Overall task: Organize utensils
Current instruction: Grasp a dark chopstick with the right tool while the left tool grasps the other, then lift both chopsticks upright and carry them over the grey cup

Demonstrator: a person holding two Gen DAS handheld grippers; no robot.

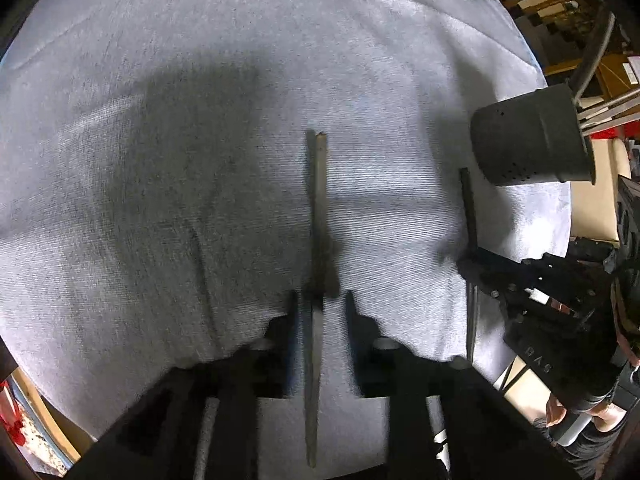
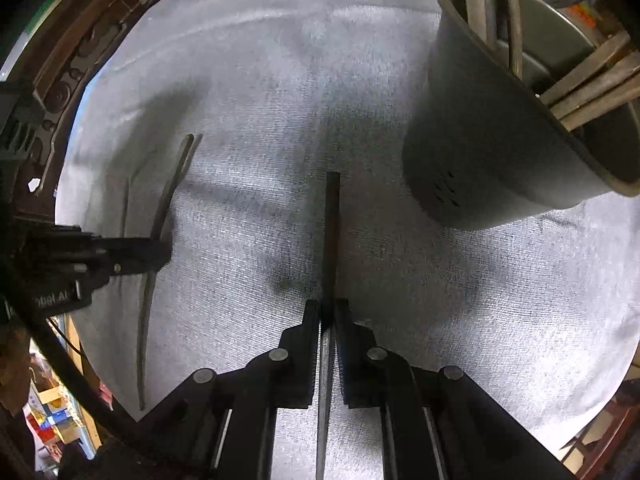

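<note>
Grey woven cloth (image 1: 200, 80) covers the table under both of my handheld grippers, and the scene is dim and somewhat blurred. My left gripper (image 1: 321, 300) points steeply down with its black fingers spread; a long, thin, dark metal utensil (image 1: 316, 240) runs lengthwise through the gap, lying close against the left-hand finger (image 1: 291, 312) while the other finger stands clear of it. Whether that finger actually touches the utensil I cannot tell through the blur. From the right wrist camera the same utensil shows as a slim curved strip (image 2: 160, 216) crossing the left gripper's tip (image 2: 160, 252).

My right gripper (image 2: 327, 312) points straight down at the cloth, its two fingers pressed close on a second slender dark utensil (image 2: 332, 232), pinching it partway along; the dark end reaches forward over the cloth and a paler metal length runs back between the finger bases. The left wrist camera shows this gripper (image 1: 470, 268) off to the side, gripping that straight bar (image 1: 467, 208).

Just beyond the right gripper stands a dark grey round utensil holder (image 2: 472, 152) with small holes near its base, upright on the cloth near the table's edge and already holding several handles (image 2: 592, 84). It appears again in the left wrist view (image 1: 528, 136), near the pinched utensil's far end but apart from it.
</note>
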